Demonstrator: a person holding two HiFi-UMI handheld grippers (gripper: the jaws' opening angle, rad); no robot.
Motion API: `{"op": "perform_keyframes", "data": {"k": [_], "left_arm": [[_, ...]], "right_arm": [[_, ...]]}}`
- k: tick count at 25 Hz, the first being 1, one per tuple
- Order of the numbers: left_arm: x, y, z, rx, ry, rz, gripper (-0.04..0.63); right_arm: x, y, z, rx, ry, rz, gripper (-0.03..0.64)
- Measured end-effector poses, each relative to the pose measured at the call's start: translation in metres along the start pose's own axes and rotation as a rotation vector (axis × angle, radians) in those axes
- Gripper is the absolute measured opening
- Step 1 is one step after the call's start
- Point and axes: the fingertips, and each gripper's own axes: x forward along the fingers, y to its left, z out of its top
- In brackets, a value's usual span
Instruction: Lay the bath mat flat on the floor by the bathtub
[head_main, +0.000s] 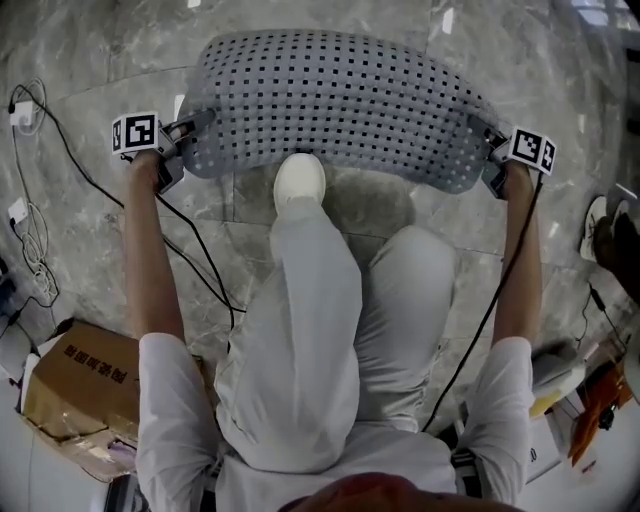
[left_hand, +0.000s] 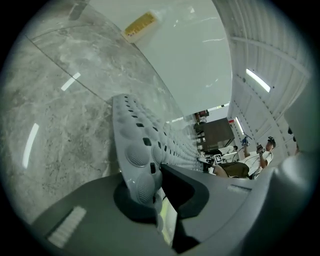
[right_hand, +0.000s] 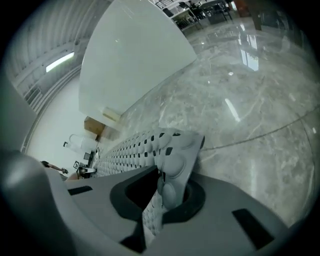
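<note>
Head view: the left gripper and right gripper are holding the grey bath mat stretched between them over the marble floor, beyond a white shoe. Left gripper view: its 2 fingers are pinching the mat's edge. Right gripper view: its fingers are clamping the opposite edge.

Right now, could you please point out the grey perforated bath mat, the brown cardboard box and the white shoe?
Grey perforated bath mat (head_main: 340, 100): head view, middle of its holed surface.
Brown cardboard box (head_main: 72, 388): head view, its top flap.
White shoe (head_main: 299, 182): head view, its toe.
</note>
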Motion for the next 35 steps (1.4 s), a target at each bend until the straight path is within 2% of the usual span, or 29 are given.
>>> {"op": "perform_keyframes", "data": {"k": [3, 5, 8, 11, 13, 17, 19, 21, 22, 23, 24, 26, 27, 29, 31, 35], "left_arm": [[0.003, 0.020, -0.007, -0.046, 0.025, 0.112, 0.021], [0.012, 0.027, -0.001, -0.033, 0.017, 0.177, 0.021], [0.023, 0.043, 0.010, 0.056, 0.059, 0.329, 0.025], [0.030, 0.057, 0.010, 0.196, 0.123, 0.476, 0.050], [0.030, 0.059, 0.010, 0.283, 0.138, 0.549, 0.060], [0.025, 0.058, 0.016, 0.435, 0.078, 0.664, 0.120], [0.022, 0.052, 0.022, 0.513, 0.034, 0.691, 0.102], [0.023, 0.049, 0.022, 0.532, 0.019, 0.695, 0.087], [0.024, 0.049, 0.020, 0.531, 0.023, 0.695, 0.087], [0.025, 0.050, 0.019, 0.529, 0.026, 0.697, 0.087], [0.026, 0.050, 0.018, 0.527, 0.026, 0.699, 0.085], [0.028, 0.048, 0.016, 0.532, 0.014, 0.707, 0.077], [0.029, 0.047, 0.016, 0.544, 0.006, 0.715, 0.077], [0.030, 0.046, 0.016, 0.586, -0.012, 0.736, 0.078], [0.030, 0.048, 0.015, 0.630, -0.030, 0.771, 0.080], [0.026, 0.049, 0.014, 0.709, -0.088, 0.841, 0.096]], "right_arm": [[0.003, -0.009, -0.019, 0.006, 0.068, -0.061, 0.026], [0.011, -0.017, -0.021, -0.021, 0.064, -0.119, 0.026], [0.028, -0.027, -0.017, -0.105, 0.053, -0.210, 0.032], [0.037, -0.033, -0.019, -0.265, 0.066, -0.311, 0.058], [0.037, -0.034, -0.019, -0.300, 0.054, -0.346, 0.065], [0.032, -0.038, -0.013, -0.281, 0.002, -0.326, 0.118], [0.030, -0.033, -0.002, -0.316, -0.048, -0.272, 0.132], [0.021, -0.024, 0.016, -0.374, -0.133, -0.210, 0.156], [0.015, -0.016, 0.025, -0.424, -0.181, -0.190, 0.143], [0.008, -0.004, 0.033, -0.513, -0.224, -0.185, 0.096], [0.003, 0.012, 0.038, -0.646, -0.253, -0.200, 0.087], [0.002, 0.041, 0.036, -0.935, -0.243, -0.266, 0.081], [0.008, 0.046, 0.032, -1.009, -0.210, -0.299, 0.077], [0.021, 0.036, 0.023, -1.019, -0.131, -0.371, 0.078], [0.025, 0.011, 0.022, -0.961, -0.095, -0.459, 0.094], [0.018, -0.016, 0.028, -0.855, -0.153, -0.574, 0.157]]}}
